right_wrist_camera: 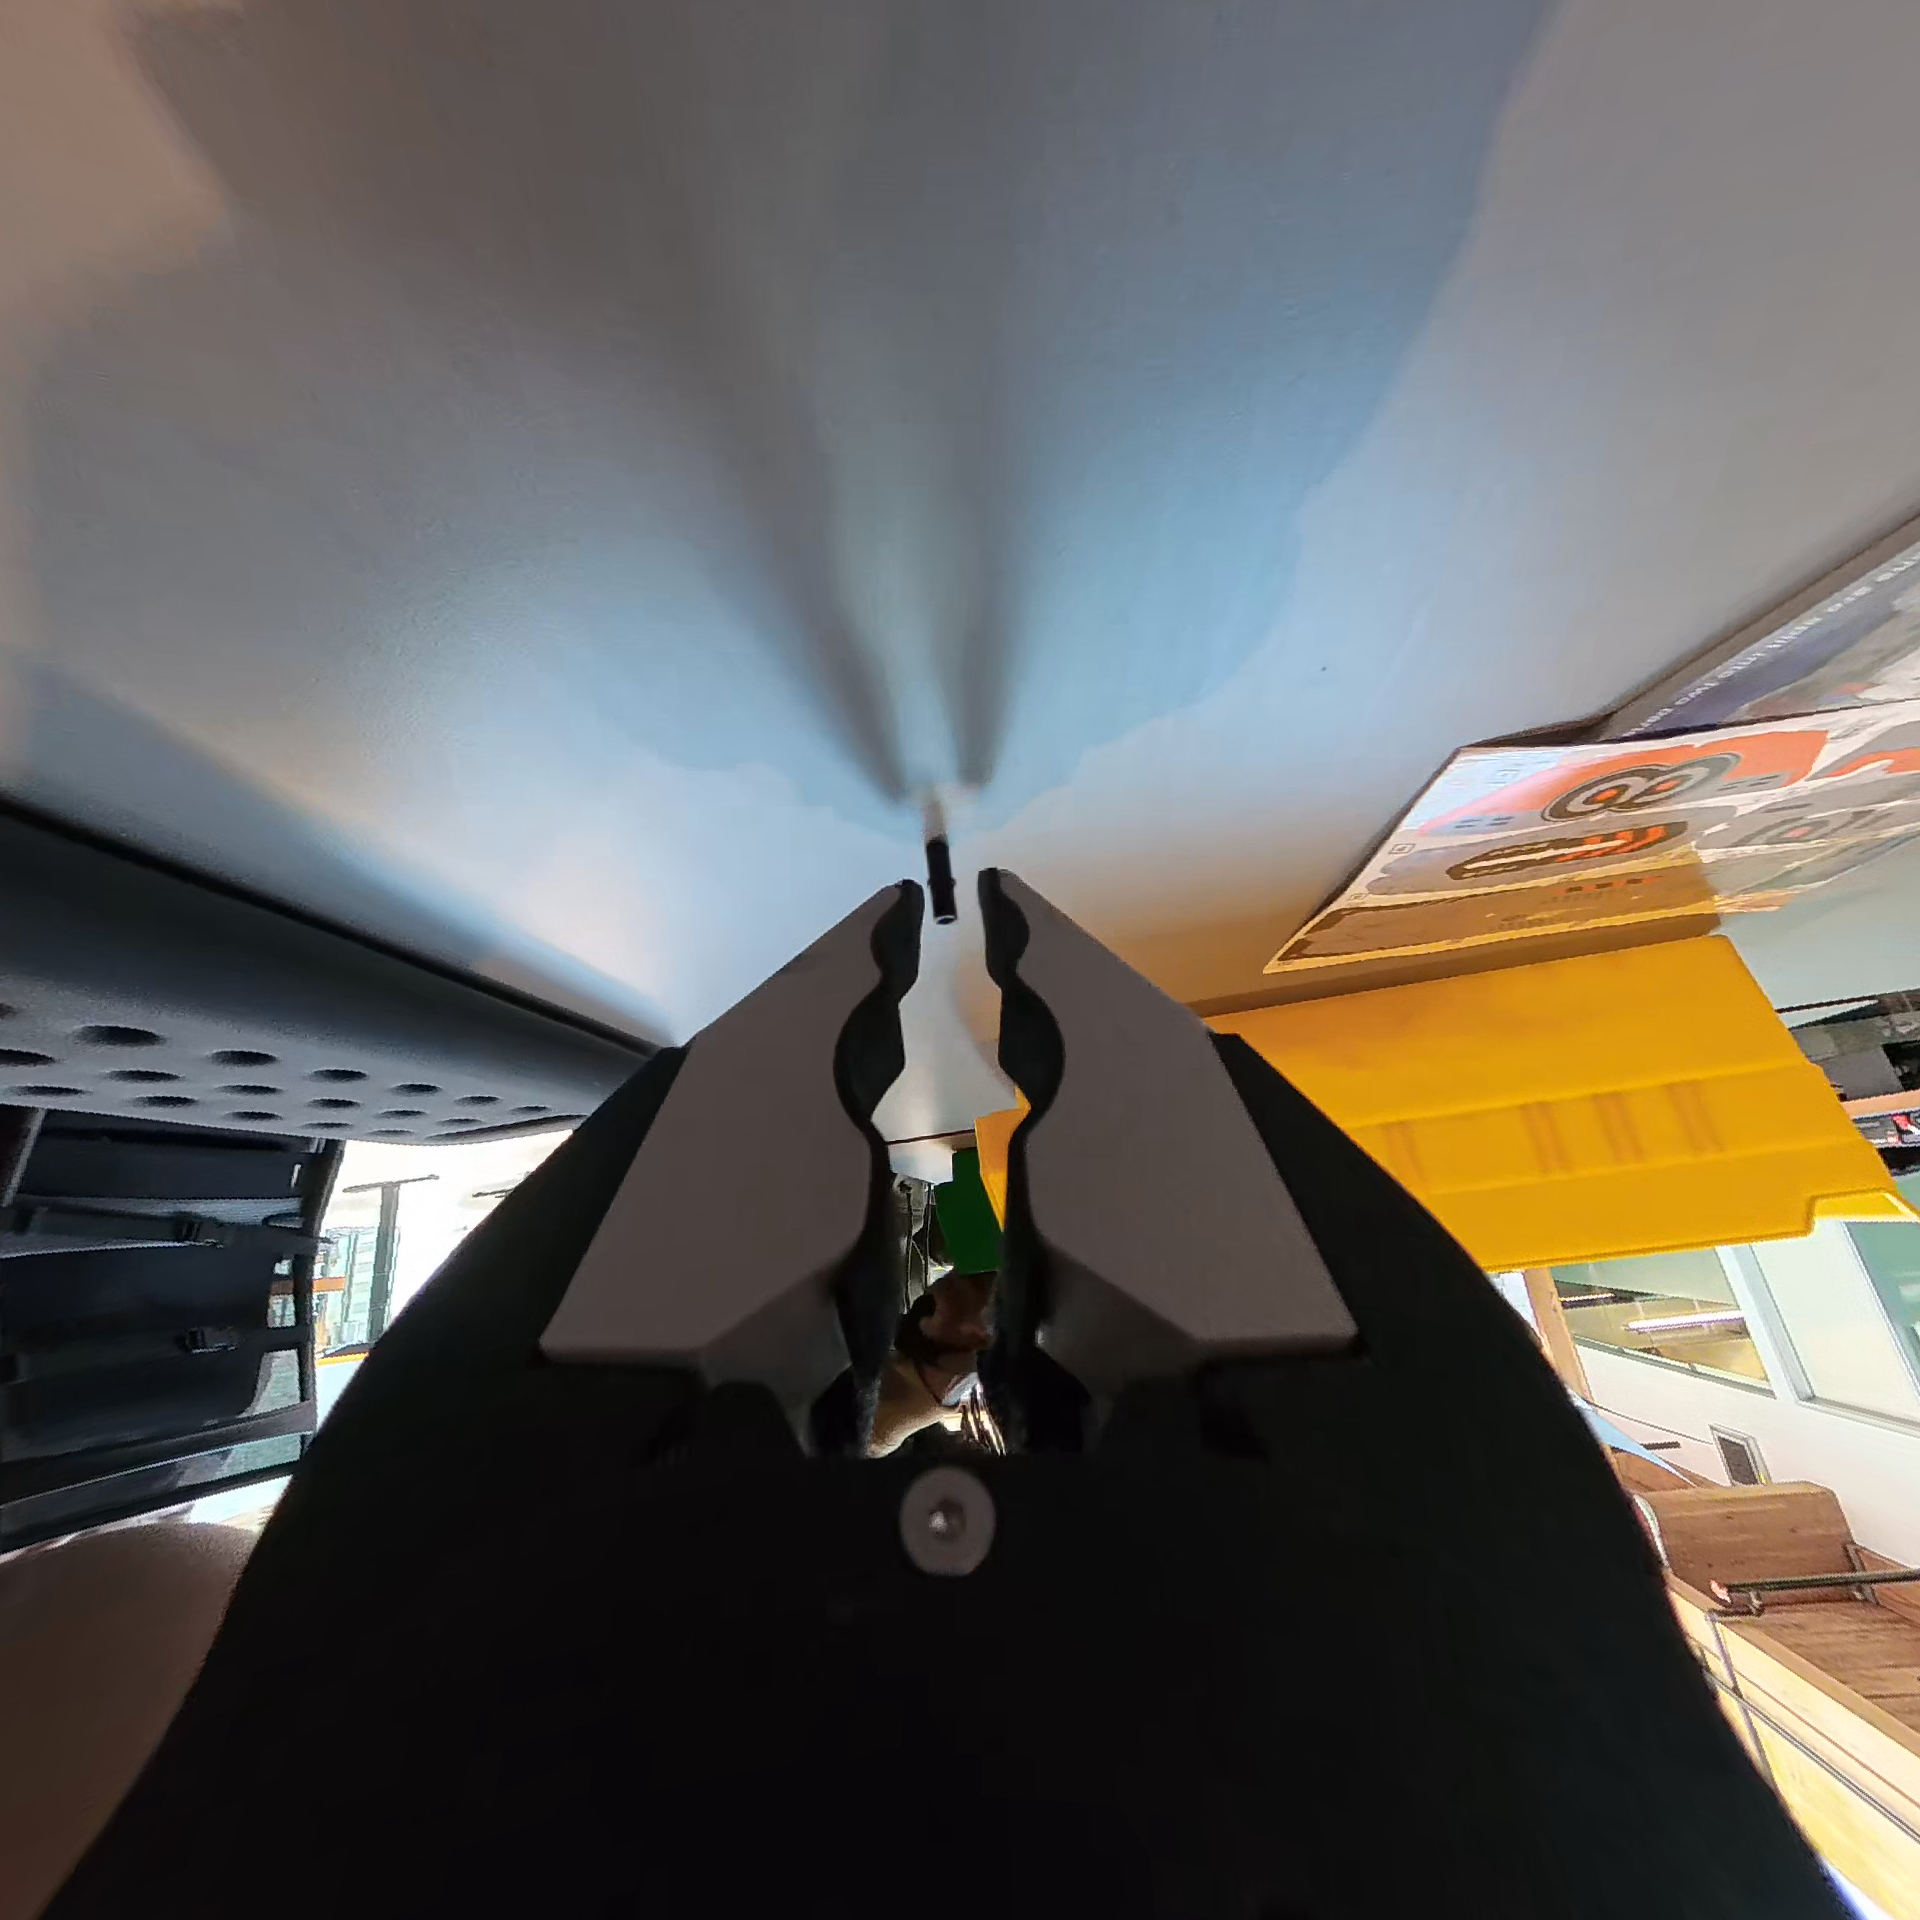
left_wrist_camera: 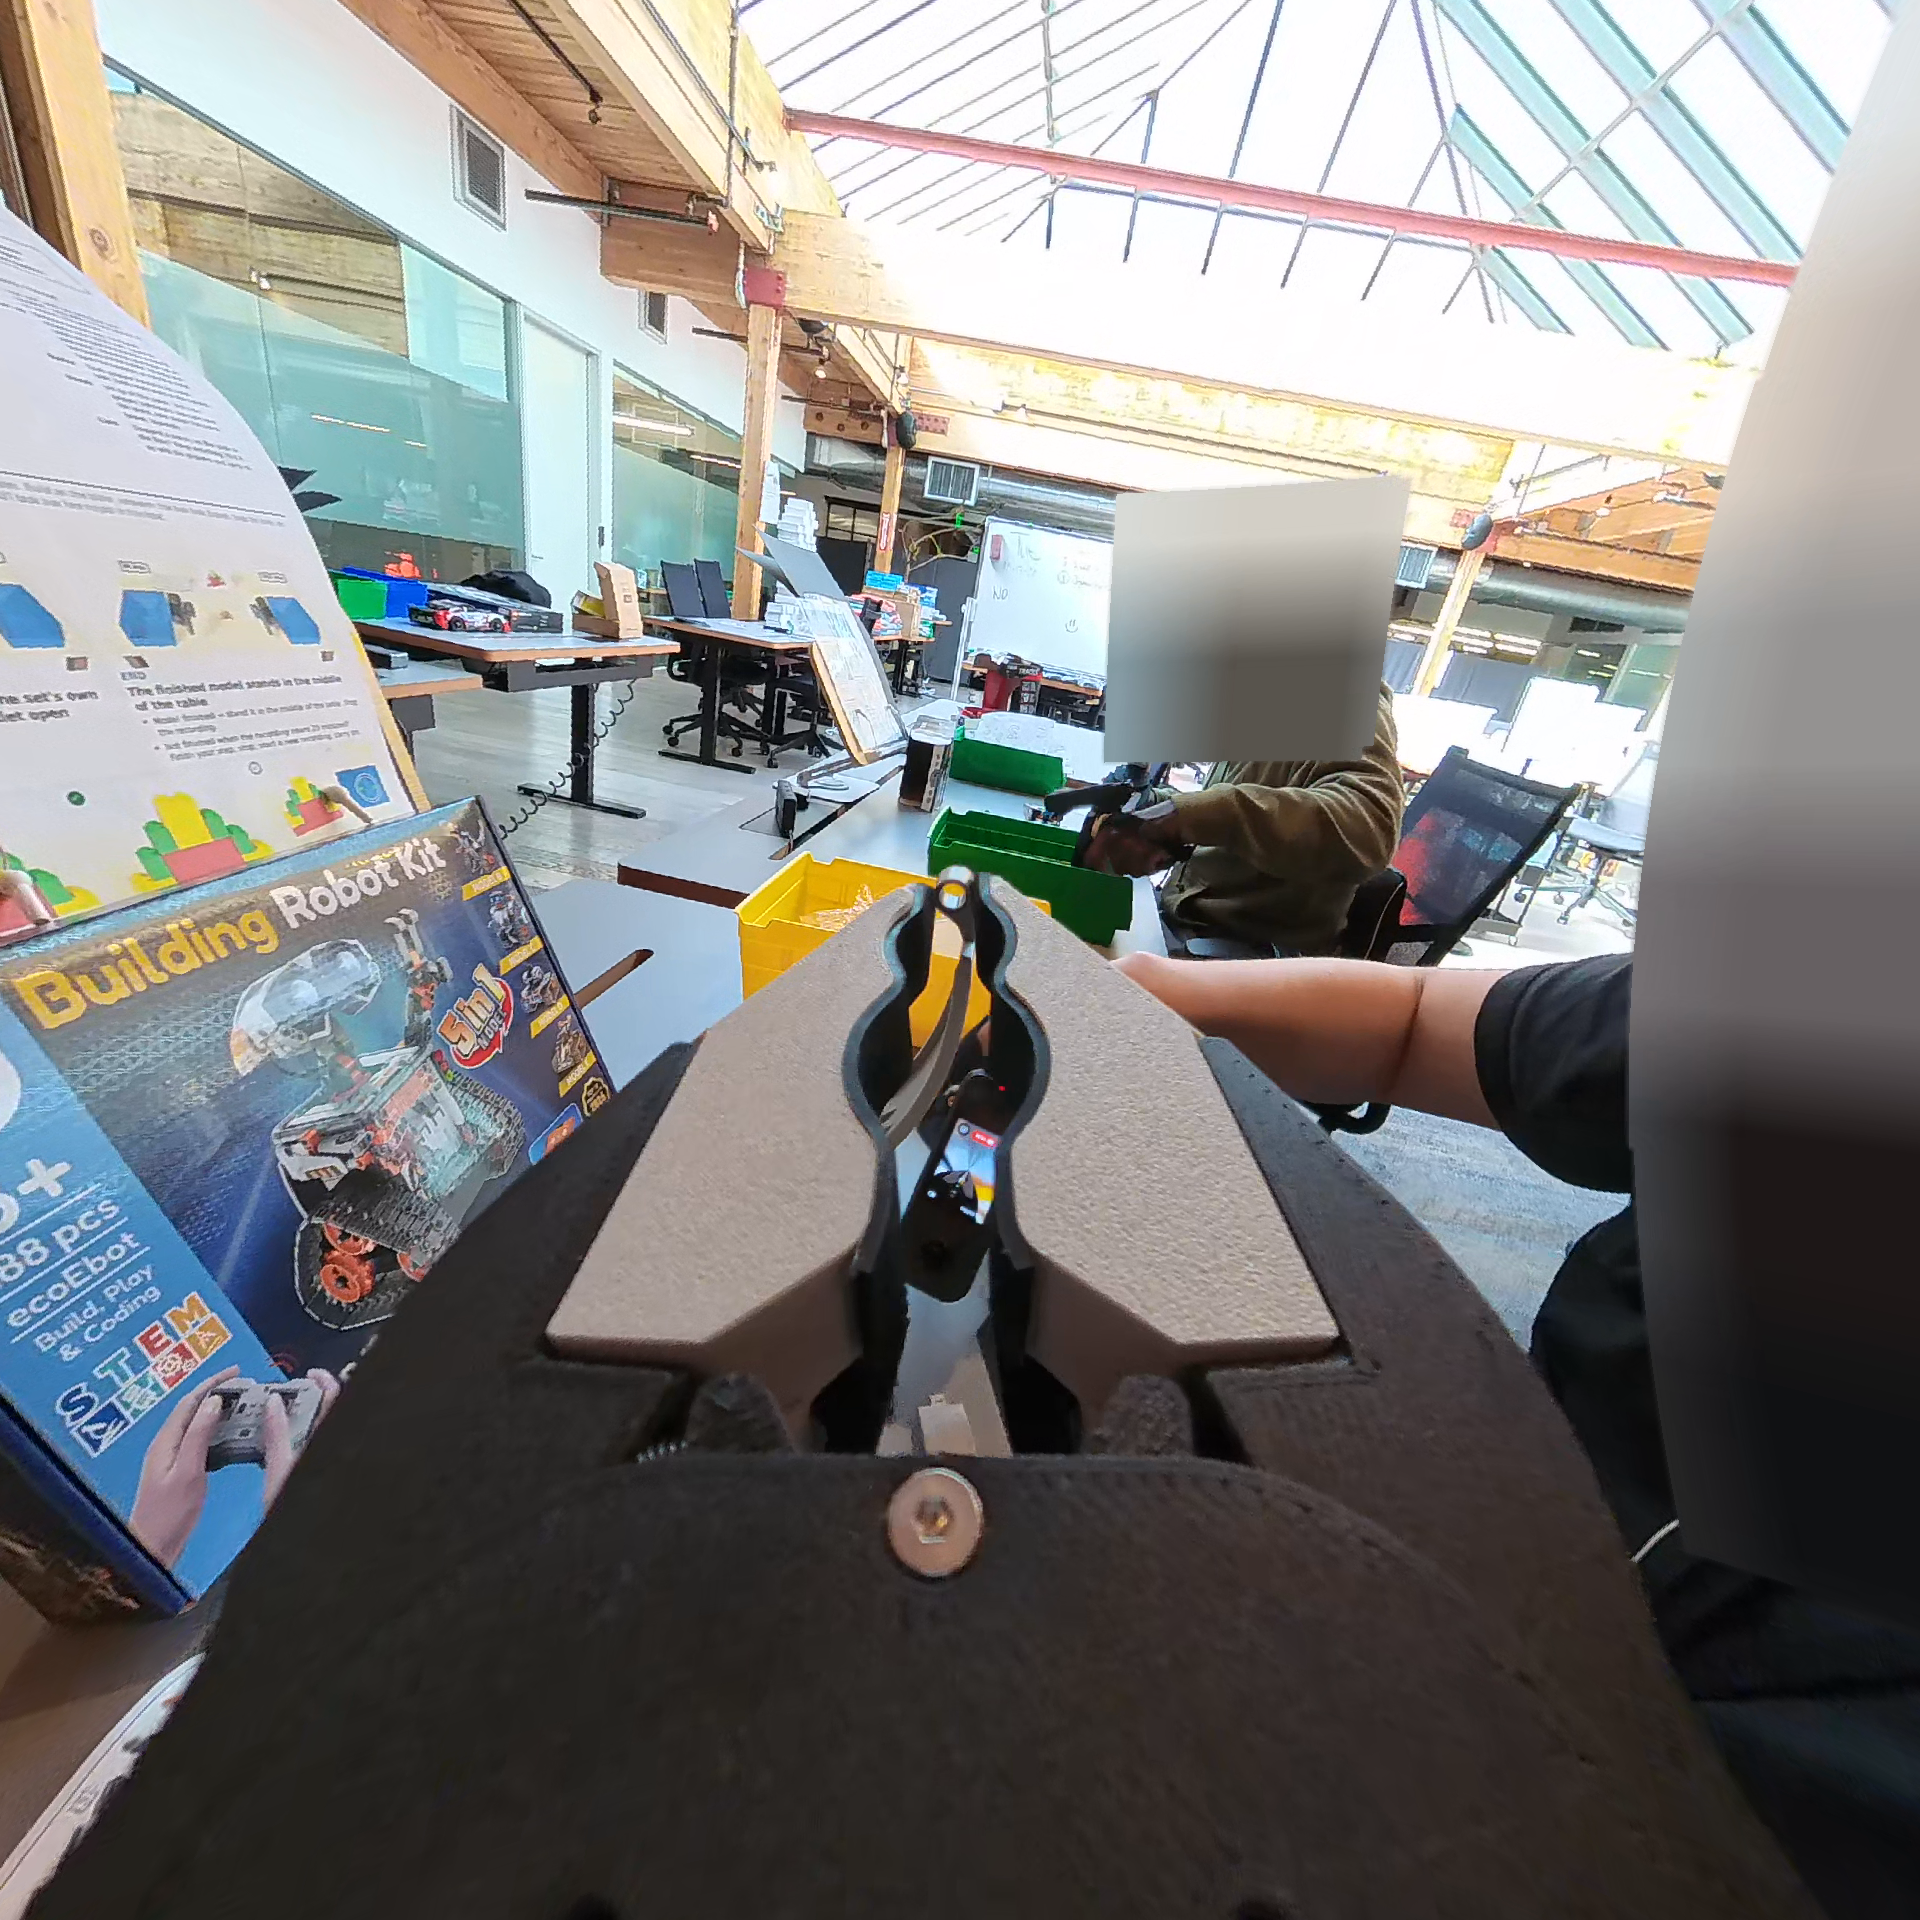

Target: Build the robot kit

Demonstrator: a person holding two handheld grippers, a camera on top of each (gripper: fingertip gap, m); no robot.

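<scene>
My left gripper (left_wrist_camera: 958, 896) is raised above the table and shut on a thin part: a small grey ring end (left_wrist_camera: 953, 898) shows at the fingertips, and a dark curved strip (left_wrist_camera: 940, 1049) runs back between the jaws. Through the gap, a black device with a small lit screen (left_wrist_camera: 966, 1169) shows below. The right wrist view is upside down. My right gripper (right_wrist_camera: 951, 891) is slightly open at the white table (right_wrist_camera: 623, 520). A small black pin (right_wrist_camera: 943, 881) stands on the table at the fingertips, in the gap; I cannot tell whether they touch it.
A blue robot kit box (left_wrist_camera: 260, 1143) and a printed instruction sheet (left_wrist_camera: 156, 520) stand at left. Beyond them are a yellow bin (left_wrist_camera: 800, 935), a green bin (left_wrist_camera: 997, 852) and a seated person (left_wrist_camera: 1278, 831). An open booklet (right_wrist_camera: 1610, 831) lies by the yellow bin (right_wrist_camera: 1507, 1101).
</scene>
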